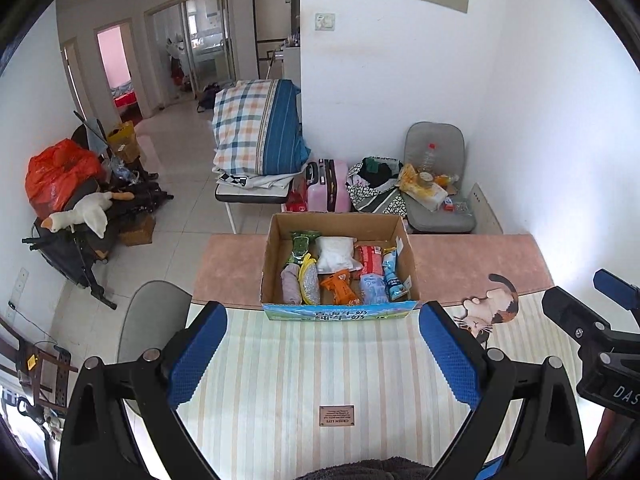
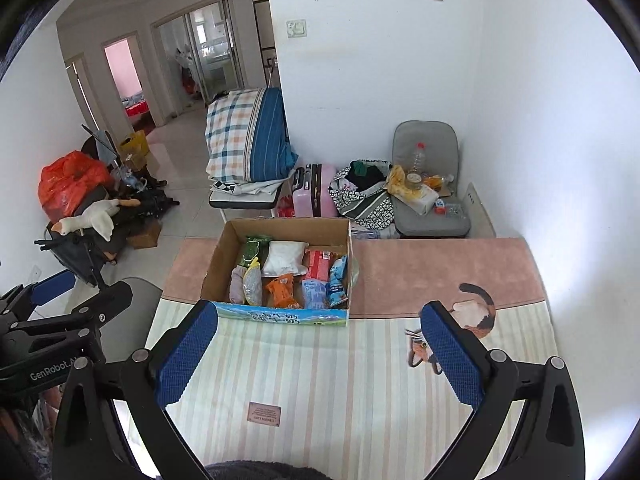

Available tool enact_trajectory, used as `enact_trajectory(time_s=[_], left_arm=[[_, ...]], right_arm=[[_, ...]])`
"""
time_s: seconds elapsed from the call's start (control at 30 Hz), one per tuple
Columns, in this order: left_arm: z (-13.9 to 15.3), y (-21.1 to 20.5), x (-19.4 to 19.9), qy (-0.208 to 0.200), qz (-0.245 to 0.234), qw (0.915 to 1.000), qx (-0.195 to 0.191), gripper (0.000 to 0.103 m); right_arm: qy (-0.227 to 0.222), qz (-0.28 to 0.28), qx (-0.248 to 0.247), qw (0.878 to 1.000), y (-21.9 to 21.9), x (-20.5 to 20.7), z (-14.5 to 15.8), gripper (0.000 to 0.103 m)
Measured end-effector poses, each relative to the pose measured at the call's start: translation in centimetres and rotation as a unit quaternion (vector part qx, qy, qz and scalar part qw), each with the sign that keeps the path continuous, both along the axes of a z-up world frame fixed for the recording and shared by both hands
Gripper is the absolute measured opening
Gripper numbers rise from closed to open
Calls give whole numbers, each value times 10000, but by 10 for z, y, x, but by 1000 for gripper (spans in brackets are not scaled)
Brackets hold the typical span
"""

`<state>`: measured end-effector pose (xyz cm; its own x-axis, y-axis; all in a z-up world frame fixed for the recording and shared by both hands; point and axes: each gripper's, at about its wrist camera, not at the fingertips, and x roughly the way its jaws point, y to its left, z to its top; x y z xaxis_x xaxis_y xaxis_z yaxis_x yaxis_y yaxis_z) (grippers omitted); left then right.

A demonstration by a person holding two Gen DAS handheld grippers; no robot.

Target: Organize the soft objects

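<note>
An open cardboard box (image 1: pixel 276 248) stands on the table, also in the right wrist view (image 2: pixel 218 260). It holds several soft packs: a green pack (image 1: pixel 301 245), a white pouch (image 1: pixel 335 254), a red pack (image 1: pixel 370 260), an orange pack (image 1: pixel 340 286), blue packs (image 1: pixel 374 288) and a yellow-rimmed scrubber (image 1: pixel 310 286). My left gripper (image 1: pixel 322 320) is open and empty, above the striped mat short of the box. My right gripper (image 2: pixel 318 318) is open and empty, to the right of the left one, near the box's front right corner.
The table carries a striped mat (image 1: pixel 320 368) with a cat print (image 1: pixel 490 312) and a pink strip (image 1: pixel 472 264) behind. Beyond the table edge are a grey chair (image 1: pixel 436 184), a pink suitcase (image 1: pixel 328 184), folded bedding (image 1: pixel 256 132) and a stroller with a goose toy (image 1: pixel 80 212).
</note>
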<state>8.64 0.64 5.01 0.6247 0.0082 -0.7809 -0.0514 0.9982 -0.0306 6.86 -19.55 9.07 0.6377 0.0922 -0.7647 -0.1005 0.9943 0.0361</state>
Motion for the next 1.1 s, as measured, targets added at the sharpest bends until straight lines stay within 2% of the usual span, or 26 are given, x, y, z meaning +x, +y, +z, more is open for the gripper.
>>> enact_trajectory(time_s=[0.3,1.1], left_arm=[[-5,2,6,-63,136,9999,43,99],[1,3,2,-177,166,9997,69,99]], right_arm=[[-180,-204,-156,9995,-6,1,6,103],[-263,-286,-196,9991,-2,12,8,103]])
